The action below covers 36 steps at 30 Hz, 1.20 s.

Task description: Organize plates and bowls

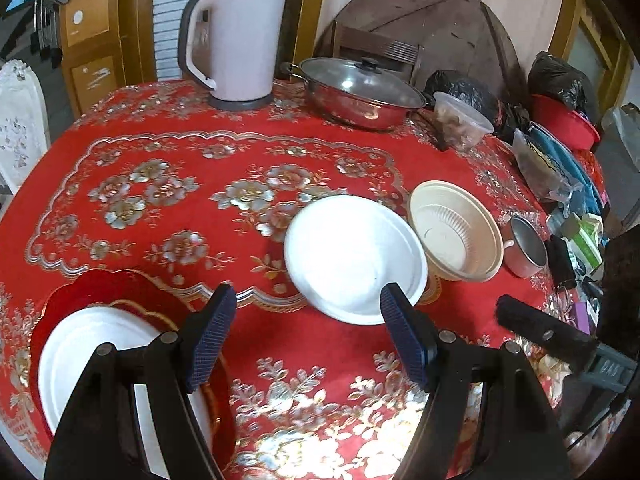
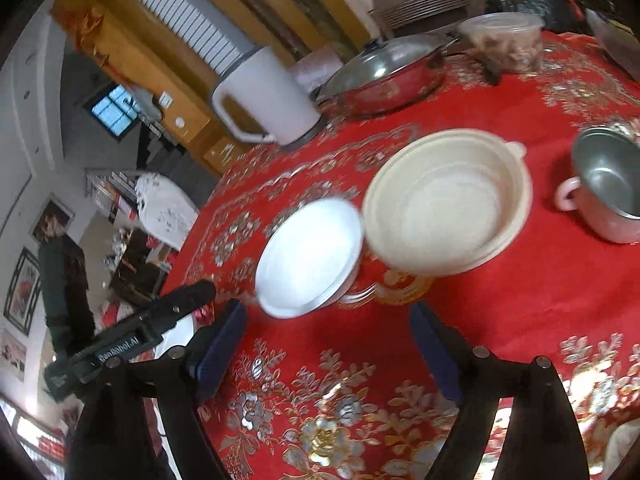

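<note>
Open red tablecloth point(image 1: 168, 216) runs clear btwn the white bowl point(image 1: 354, 258) and the kettle point(image 1: 236, 46) at the back, w/ more bare cloth in front of both open grippers. Right side is tight: beige bowl point(image 1: 456, 232) sits just beside the white one, metal cup point(image 1: 526, 246) next. Lidded pan point(image 1: 362, 94) & plastic tub point(image 1: 462, 120) block the far edge; white plate point(image 1: 92, 356) on red plate point(image 1: 116, 288) fills near left.

Wood-panelled wall point(image 1: 520, 8) behind the table, a big round tabletop point(image 1: 420, 28) leaning against it — white slatted panel point(image 1: 168, 20) to its left. Across the room, a daylit window point(image 2: 114, 110), framed pictures point(image 2: 22, 292) on a pale wall — a white carved chair back point(image 1: 20, 120).
</note>
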{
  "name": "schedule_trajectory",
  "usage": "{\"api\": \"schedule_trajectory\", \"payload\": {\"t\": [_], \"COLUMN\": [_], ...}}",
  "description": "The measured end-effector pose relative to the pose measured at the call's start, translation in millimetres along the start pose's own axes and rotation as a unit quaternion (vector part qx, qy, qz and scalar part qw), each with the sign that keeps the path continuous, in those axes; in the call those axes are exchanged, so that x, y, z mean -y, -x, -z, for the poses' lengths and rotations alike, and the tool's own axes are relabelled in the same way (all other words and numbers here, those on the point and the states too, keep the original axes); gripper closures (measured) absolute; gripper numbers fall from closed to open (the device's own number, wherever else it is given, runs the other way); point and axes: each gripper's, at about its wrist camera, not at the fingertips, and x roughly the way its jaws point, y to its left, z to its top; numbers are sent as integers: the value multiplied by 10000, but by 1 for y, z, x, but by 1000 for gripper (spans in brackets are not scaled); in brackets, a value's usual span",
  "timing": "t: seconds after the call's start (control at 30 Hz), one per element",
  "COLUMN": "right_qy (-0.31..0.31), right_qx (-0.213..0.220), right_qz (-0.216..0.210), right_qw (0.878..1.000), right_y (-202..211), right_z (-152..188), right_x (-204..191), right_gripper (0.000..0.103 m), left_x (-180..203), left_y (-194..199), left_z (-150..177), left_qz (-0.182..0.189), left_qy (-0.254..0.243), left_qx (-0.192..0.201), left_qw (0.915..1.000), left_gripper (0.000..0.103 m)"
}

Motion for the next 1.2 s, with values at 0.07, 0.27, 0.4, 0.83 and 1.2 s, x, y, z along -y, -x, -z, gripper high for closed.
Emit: {"api": "schedule_trajectory", "payload": {"t": [0.07, 0.27, 0.4, 0.83, 1.2], "right_qy": [-126, -507, -708, -491, -319], "right_qx": [90, 207, 178, -288, -754], "right_qz": [63, 147, 126, -374, -678], "right_qw": [9999, 9984, 9973, 9977, 9943], "right_y": [8, 22, 22, -11, -80], "right_z": [-4, -11, -10, -3, -8], "right_x": [10, 39, 53, 22, -8], "right_gripper": [11, 10, 10, 7, 7], "left_x": [4, 23, 43, 30, -15], "left_y": [-3, -14, -22, -31, -69], "left_z": [-1, -5, -3, -22, -33], "left_qz": [68, 230, 304, 118, 5], "left_qy": [22, 62, -76, 58, 550], "left_qx": [-48, -184, -264, -311, -863], "left_qw": [10000, 9995, 9992, 9994, 9948], "left_gripper": [29, 29, 29, 29, 29]}}
